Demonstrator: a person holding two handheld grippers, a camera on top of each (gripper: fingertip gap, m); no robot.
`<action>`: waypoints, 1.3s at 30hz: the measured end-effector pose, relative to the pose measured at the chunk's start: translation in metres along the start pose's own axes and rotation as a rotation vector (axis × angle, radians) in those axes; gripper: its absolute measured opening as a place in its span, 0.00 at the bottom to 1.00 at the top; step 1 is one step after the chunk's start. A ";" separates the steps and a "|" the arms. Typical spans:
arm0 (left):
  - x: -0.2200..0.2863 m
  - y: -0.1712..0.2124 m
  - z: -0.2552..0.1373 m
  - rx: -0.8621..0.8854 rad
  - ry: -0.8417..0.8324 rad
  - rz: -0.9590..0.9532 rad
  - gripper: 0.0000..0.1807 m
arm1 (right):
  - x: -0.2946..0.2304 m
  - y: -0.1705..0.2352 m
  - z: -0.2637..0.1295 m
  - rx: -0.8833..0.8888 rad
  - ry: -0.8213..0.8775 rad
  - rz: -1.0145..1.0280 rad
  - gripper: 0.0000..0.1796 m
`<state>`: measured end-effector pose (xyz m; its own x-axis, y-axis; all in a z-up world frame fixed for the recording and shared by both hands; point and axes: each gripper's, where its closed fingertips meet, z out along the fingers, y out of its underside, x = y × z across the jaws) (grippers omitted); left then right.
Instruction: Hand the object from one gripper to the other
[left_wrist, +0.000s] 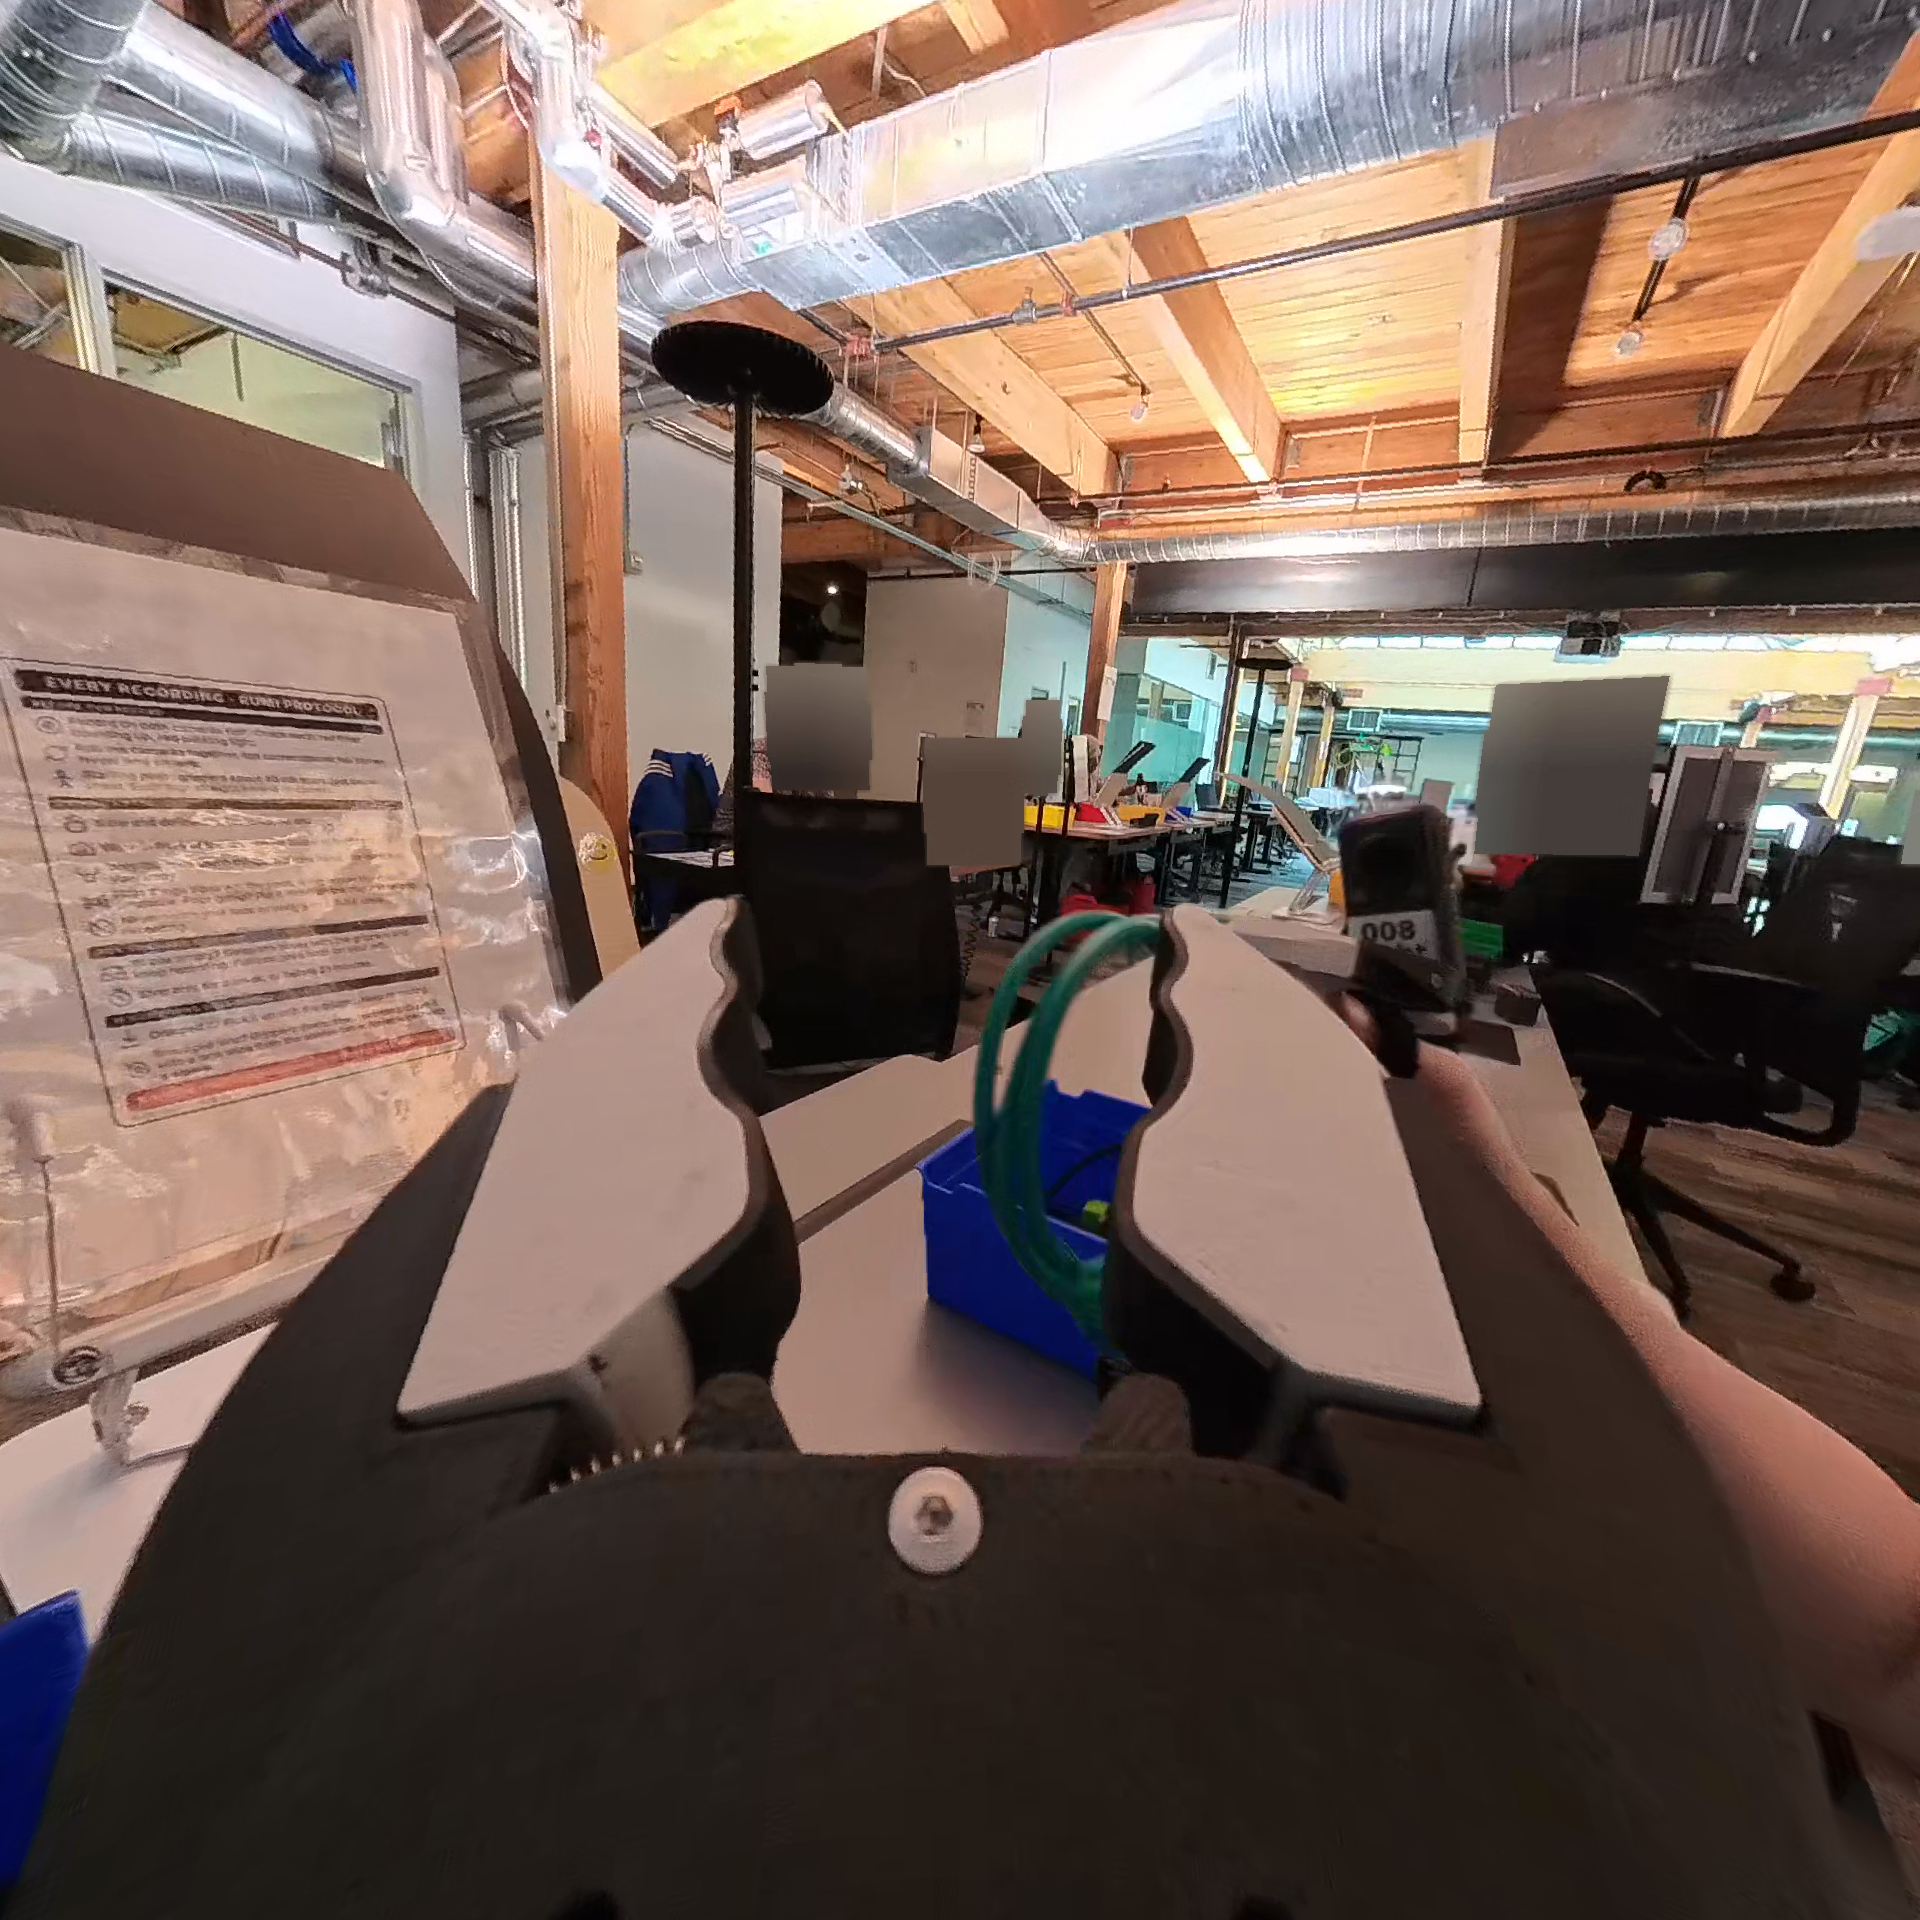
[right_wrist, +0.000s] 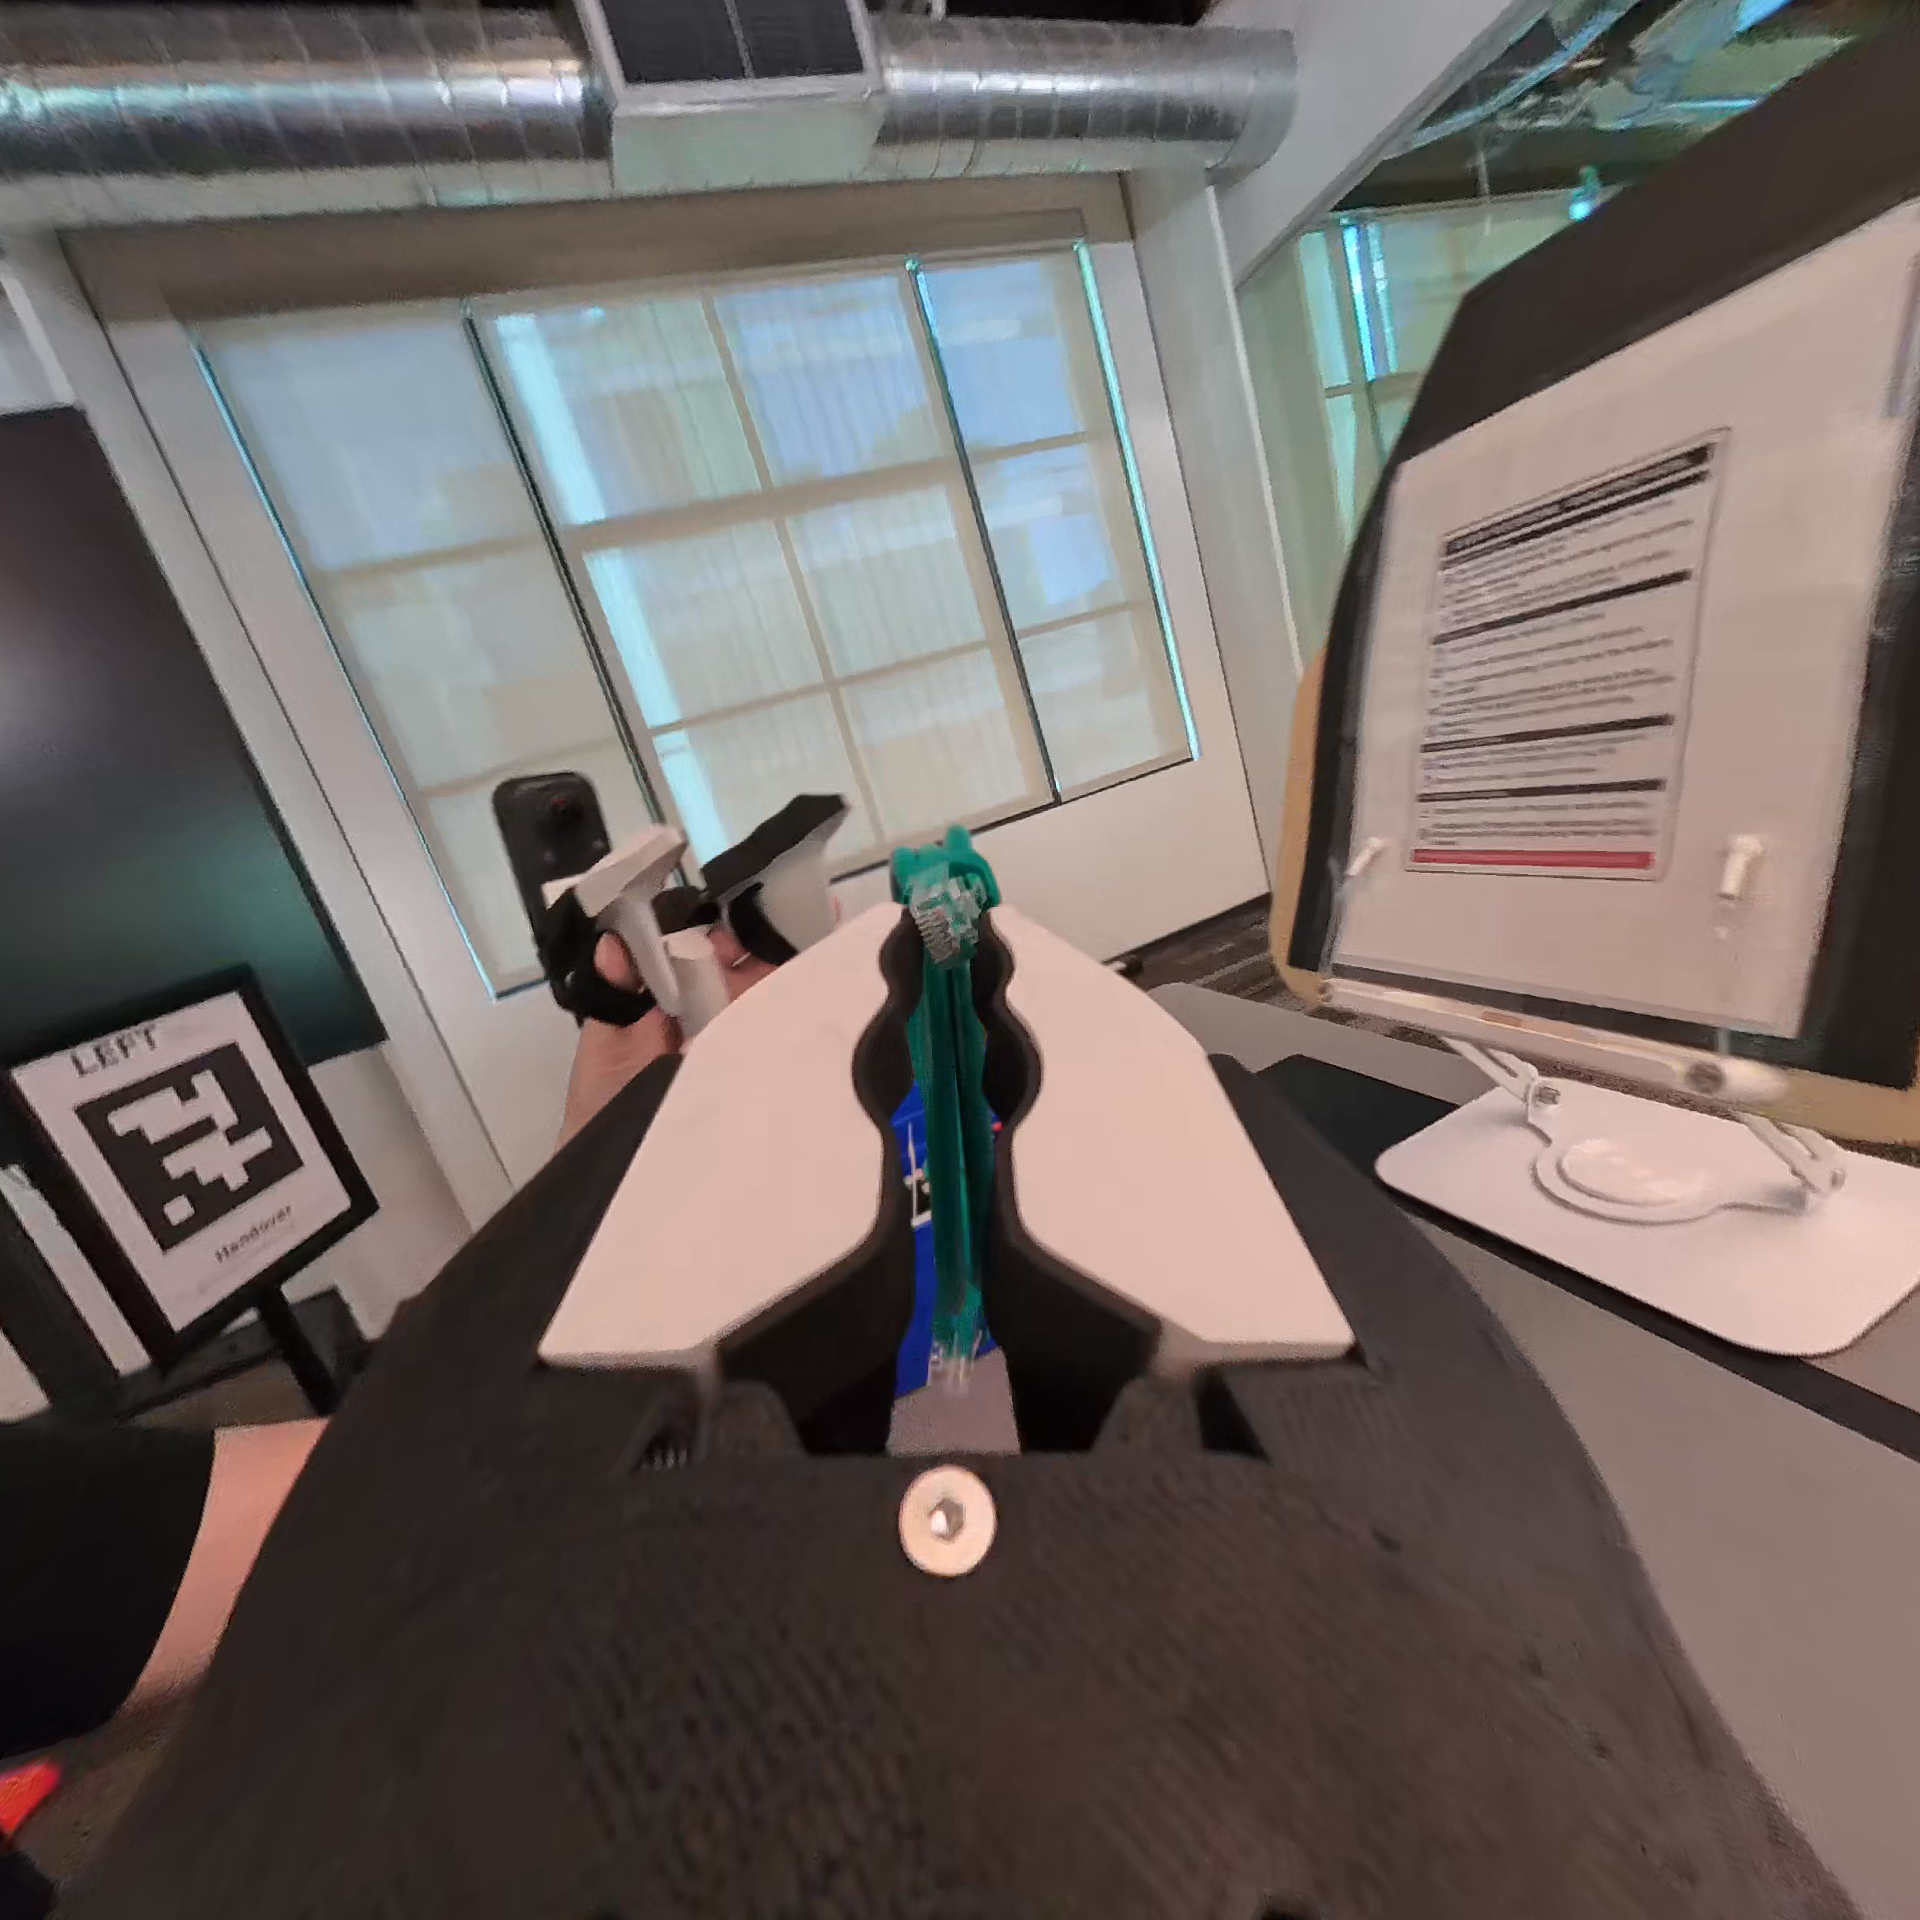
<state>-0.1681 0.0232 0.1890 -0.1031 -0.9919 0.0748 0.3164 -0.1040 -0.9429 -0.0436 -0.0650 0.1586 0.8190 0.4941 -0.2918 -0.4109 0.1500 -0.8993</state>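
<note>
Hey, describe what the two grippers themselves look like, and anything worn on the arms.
Both are alike: the left gripper and right gripper have a textured black body, one silver screw at centre, and two broad fingers with pale grey tops and wavy black inner edges. Seen from the right view, the left one carries a black camera. A black sleeve covers the upper left arm.

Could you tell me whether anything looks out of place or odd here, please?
Nothing looks damaged or spilled. The right tool is shut on a coiled green network cable, whose loops hang over the blue bin on the table. The left tool is open and empty, beside the cable, not around it.
</note>
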 end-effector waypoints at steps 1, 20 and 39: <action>-0.001 0.001 0.000 -0.008 -0.003 0.008 0.39 | 0.008 -0.002 -0.004 0.011 0.010 0.015 0.05; 0.041 0.071 0.021 -0.439 -0.144 0.872 0.28 | -0.028 0.050 0.022 -0.316 0.001 -0.196 0.06; 0.022 0.083 0.026 -0.442 -0.189 0.864 0.04 | -0.077 0.031 0.028 -0.214 0.019 -0.525 0.24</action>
<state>-0.1197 -0.0088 0.1210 0.1623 -0.7133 -0.6818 -0.1725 0.6598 -0.7314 -0.1308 -0.0746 0.1625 0.8992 0.3847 0.2084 0.1424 0.1932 -0.9708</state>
